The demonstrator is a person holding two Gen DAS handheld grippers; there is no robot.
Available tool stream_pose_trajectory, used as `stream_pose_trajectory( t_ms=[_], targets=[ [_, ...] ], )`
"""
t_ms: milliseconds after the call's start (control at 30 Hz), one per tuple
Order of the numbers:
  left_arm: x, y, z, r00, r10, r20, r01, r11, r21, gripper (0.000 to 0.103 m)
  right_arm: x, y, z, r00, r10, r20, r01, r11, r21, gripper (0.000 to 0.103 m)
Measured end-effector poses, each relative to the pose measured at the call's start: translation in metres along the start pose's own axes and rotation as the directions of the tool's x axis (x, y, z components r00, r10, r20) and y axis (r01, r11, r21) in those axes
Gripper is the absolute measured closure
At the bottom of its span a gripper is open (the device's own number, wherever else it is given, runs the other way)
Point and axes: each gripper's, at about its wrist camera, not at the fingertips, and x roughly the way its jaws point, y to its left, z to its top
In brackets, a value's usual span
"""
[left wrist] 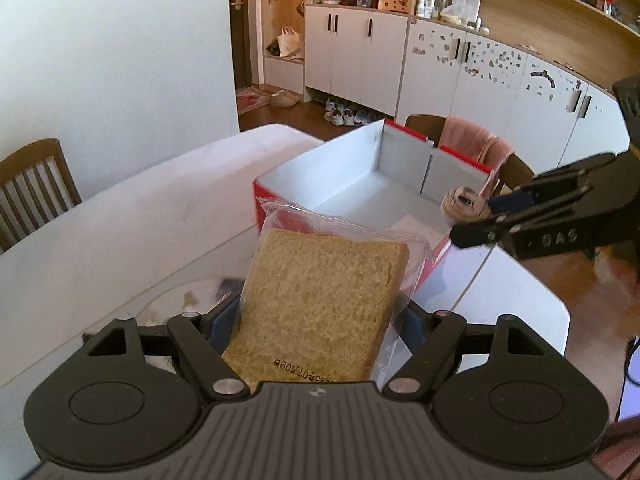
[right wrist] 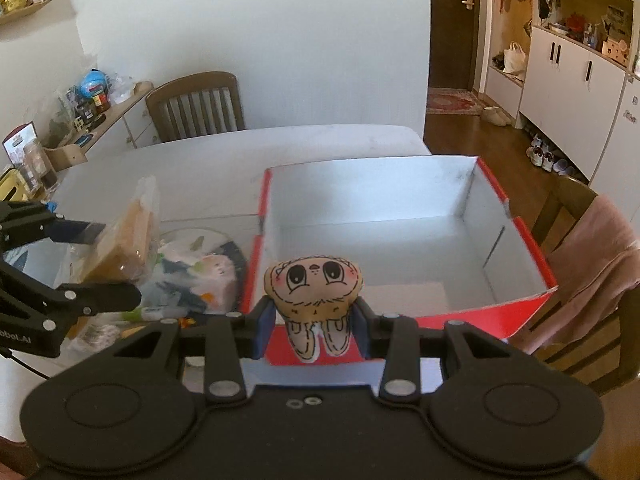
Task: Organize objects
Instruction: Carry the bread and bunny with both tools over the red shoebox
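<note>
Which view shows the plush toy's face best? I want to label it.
The right wrist view: the plush toy faces the camera, gripped in the right tool before the red box. The left wrist view shows only a small, blurred bit of it at the tool's tips.

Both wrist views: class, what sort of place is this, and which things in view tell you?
Most likely a home dining area by the entrance: a white table with wooden chairs, white cupboards with shoes beneath, and a front door with a mat.
</note>
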Motion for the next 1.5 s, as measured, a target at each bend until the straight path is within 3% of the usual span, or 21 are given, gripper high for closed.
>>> stream_pose_trajectory(
  t_ms=[333, 600, 933, 1233, 1500],
  targets=[
    [0.043, -0.040, 0.059, 1.000, 0.010, -0.022, -0.010, 1.000, 0.011, 0.024, 0.011, -0.046, 0.005, 1.000, -0.028, 0.001, 0.028, 0.999, 0.019, 0.064],
    [0.089, -0.059, 0.096, 0.997, -0.041, -0.062, 0.042, 0.999, 0.009, 0.024, 0.025, -0.073, 0.009, 0.997, -0.073, 0.003, 0.073, 0.997, 0.007, 0.064],
    [0.162, -0.077, 0.127, 0.990, 0.018, -0.143, -0.011, 0.999, 0.053, 0.024, 0.059, -0.099, 0.017, 0.995, -0.087, -0.052, 0.086, 0.996, -0.022, 0.064],
    [0.228, -0.091, 0.125, 0.963, 0.051, -0.265, -0.018, 0.992, 0.127, 0.024, 0.106, -0.111, 0.017, 0.978, -0.094, -0.184, 0.087, 0.995, -0.047, 0.064],
    [0.269, -0.085, 0.114, 0.926, 0.065, -0.371, -0.027, 0.994, 0.108, 0.024, 0.132, -0.115, 0.015, 0.953, -0.103, -0.285, 0.094, 0.994, -0.048, 0.063]
  ],
)
